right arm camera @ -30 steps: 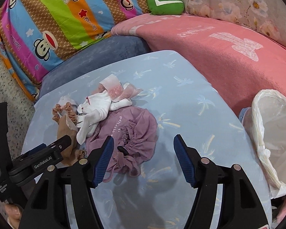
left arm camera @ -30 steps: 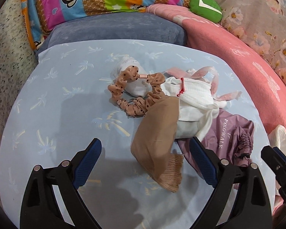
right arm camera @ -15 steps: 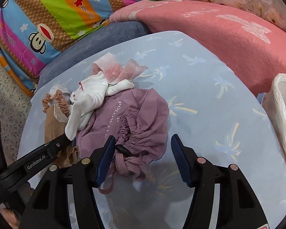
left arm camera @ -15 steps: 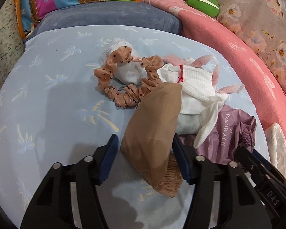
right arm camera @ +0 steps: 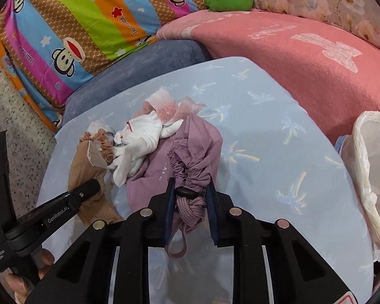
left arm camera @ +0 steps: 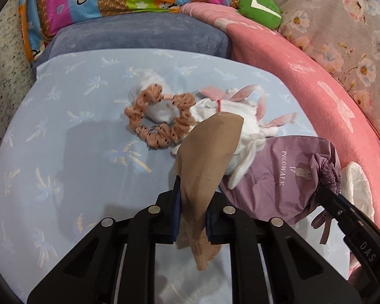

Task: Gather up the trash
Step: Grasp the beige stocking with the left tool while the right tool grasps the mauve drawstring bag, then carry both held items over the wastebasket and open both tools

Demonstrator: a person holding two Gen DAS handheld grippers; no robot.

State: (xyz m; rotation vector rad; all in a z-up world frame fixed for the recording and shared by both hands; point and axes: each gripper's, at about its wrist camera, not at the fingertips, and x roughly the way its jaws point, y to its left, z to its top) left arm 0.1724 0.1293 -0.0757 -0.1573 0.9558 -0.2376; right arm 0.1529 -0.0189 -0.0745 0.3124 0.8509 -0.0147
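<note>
Both claws have just been closing: the left claw [left arm camera: 191, 217] pinches the stocking [left arm camera: 207, 152], the right claw [right arm camera: 190, 202] clamps the pouch [right arm camera: 190, 149] by its drawstring neck, ready for the bag [right arm camera: 367, 167] beside the bed [right arm camera: 266, 126].

I see a table [left arm camera: 63, 131] draped in a pale blue cloth printed with palm trees. Behind it sits a grey-blue cushion [left arm camera: 139, 35], with a striped monkey-print cushion [right arm camera: 88, 20] leaning above that. A pink blanket [right arm camera: 304, 58] curves along the right side, a green pillow [left arm camera: 261, 8] rests at its top, and floral fabric [left arm camera: 342, 25] hangs behind. Speckled flooring [right arm camera: 15, 116] shows at left.
</note>
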